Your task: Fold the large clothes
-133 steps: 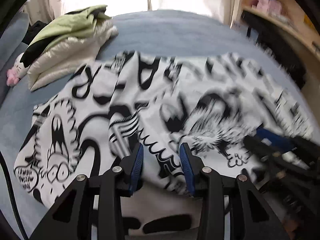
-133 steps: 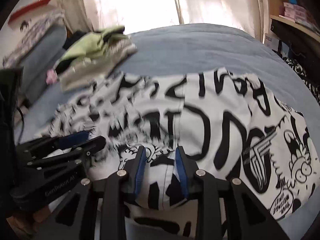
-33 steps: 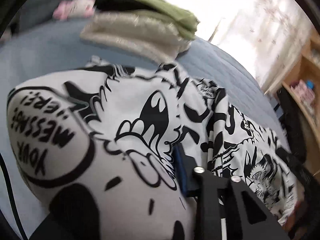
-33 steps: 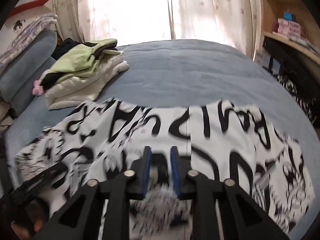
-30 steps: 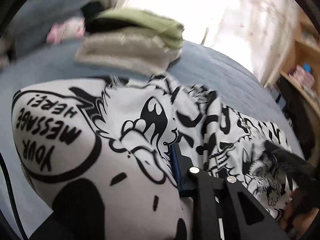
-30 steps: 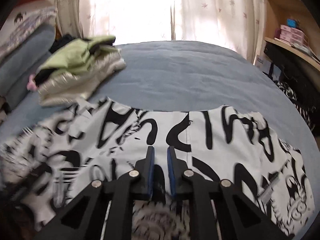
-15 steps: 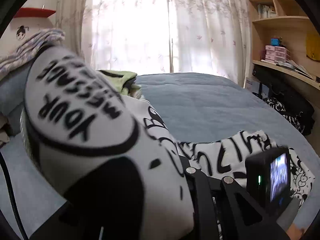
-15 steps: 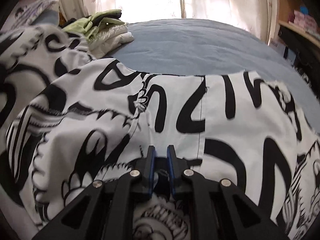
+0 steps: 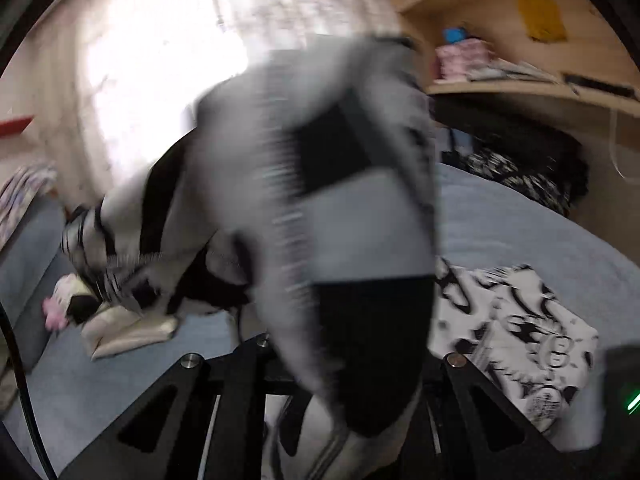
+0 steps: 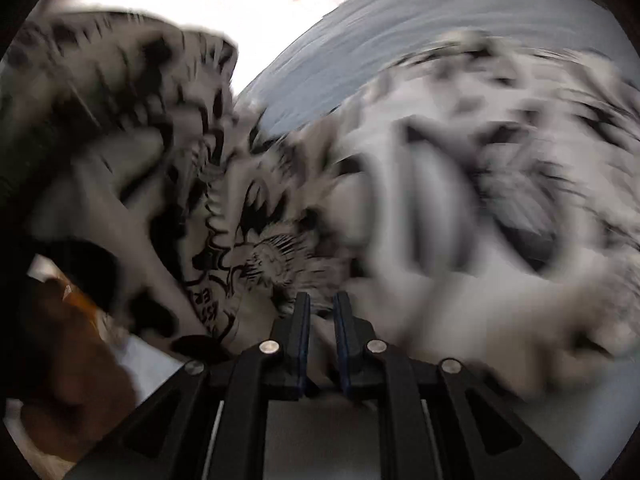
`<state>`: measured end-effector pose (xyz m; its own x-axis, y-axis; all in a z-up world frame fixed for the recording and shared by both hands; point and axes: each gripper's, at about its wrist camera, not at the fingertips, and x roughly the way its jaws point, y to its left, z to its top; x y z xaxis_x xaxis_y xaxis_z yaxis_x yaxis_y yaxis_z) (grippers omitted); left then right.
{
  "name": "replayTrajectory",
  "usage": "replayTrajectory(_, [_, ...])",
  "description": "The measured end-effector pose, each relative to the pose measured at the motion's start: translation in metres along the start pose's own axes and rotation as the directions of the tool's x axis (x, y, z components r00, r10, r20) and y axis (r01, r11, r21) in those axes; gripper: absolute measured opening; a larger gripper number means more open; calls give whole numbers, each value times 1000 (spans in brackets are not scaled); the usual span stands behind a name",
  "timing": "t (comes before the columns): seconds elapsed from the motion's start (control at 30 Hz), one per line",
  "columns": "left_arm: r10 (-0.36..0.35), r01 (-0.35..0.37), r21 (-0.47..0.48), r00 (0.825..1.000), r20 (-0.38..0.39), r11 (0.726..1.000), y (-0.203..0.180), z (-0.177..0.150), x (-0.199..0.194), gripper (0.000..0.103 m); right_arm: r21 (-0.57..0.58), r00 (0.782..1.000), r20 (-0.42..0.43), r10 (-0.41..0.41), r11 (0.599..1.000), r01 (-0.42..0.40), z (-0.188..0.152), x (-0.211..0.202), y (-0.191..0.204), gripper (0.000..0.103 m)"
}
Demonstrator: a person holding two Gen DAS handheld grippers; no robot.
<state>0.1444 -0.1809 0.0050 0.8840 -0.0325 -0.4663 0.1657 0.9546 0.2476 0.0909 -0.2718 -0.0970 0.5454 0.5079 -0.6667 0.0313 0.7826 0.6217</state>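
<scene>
Between our right gripper's blue pads a fold of the black-and-white printed garment is pinched; the jaws stand nearly together with only that thin cloth in the gap. From there the cloth spreads away in front of us, blurred, one part lifted high at the upper left of this view and another part spread over the blue-grey bed to the right. At the lower left edge we make out something brown and orange, too smeared to name.

On our left side the left gripper is mostly buried: the garment drapes over its fingers and rises in a tall, blurred swag straight ahead of the camera, so the tips are hidden. We read these jaws as clenched on the cloth, since it hangs from them. Beyond the swag, part of the same print lies flat on the bed at the lower right, and the edge of a dark device with a green light shows at the far right. To the left lies a pile of pale folded clothes with something pink beside it. Behind are a bright curtained window and wooden shelves.
</scene>
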Motion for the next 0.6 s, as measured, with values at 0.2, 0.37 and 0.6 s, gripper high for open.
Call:
replayTrajectory(0.2, [-147, 149, 169, 989, -28, 974, -95, -13, 6, 13, 199, 923, 187, -336, 933, 299, 6, -93, -83, 12])
replayTrajectory(0.37, [-44, 138, 424, 973, -225, 895, -175, -73, 62, 19, 299, 899, 182, -399, 893, 336, -5, -128, -128, 12])
replayTrajectory(0.6, [-170, 265, 324, 941, -292, 908, -159, -66, 54, 71, 283, 908, 170, -383, 902, 328, -15, -134, -136, 12])
